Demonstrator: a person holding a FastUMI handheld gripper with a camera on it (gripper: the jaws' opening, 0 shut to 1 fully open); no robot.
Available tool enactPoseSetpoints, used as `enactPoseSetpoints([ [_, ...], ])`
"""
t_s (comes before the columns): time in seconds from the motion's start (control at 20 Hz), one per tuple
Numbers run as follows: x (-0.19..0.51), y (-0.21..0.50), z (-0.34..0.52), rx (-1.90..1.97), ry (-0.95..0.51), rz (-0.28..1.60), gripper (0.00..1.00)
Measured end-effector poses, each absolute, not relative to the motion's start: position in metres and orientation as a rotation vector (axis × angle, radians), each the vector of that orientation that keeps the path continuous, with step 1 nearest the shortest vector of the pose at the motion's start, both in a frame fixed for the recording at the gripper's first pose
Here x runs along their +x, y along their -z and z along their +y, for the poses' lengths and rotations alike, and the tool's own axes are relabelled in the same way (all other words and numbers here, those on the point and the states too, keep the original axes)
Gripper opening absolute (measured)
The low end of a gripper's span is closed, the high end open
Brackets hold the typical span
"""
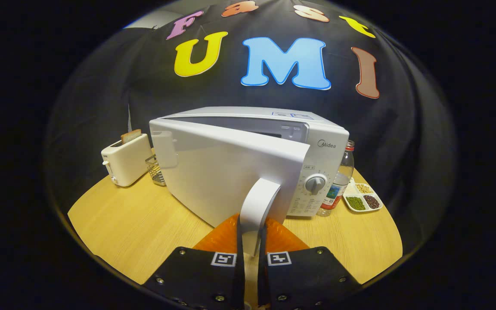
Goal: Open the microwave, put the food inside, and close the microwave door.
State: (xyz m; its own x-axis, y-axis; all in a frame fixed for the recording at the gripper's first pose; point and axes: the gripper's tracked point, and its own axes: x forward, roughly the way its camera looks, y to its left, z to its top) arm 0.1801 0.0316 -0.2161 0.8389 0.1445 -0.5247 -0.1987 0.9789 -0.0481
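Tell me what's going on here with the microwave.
A hand-held gripper is shut on the microwave door's handle, and the door stands partly open. The microwave sits on a round wooden table, with a toaster to one side and a bottle and a divided dish of beans to the other.

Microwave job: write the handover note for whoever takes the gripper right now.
Gripper: fingers closed on the door handle of the microwave.
Door: part open, swung out toward the gripper.
The food to go in cannot be told from here. On the table: a toaster with bread, a bottle, a tray of beans.
Done: door started.
Left: open fully, load the food, close the door.
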Motion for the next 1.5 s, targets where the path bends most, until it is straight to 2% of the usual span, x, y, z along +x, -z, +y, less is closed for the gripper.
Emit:
enactPoseSetpoints([
  [0.25, 0.134, 0.214, 0.069, -0.099, -0.197, 0.555, 0.20],
  [1.15, 0.038, 0.218, 0.187, -0.165, -0.290, 0.549, 0.23],
  [1.5, 0.019, 0.214, 0.245, -0.149, -0.391, 0.536, 0.23],
])
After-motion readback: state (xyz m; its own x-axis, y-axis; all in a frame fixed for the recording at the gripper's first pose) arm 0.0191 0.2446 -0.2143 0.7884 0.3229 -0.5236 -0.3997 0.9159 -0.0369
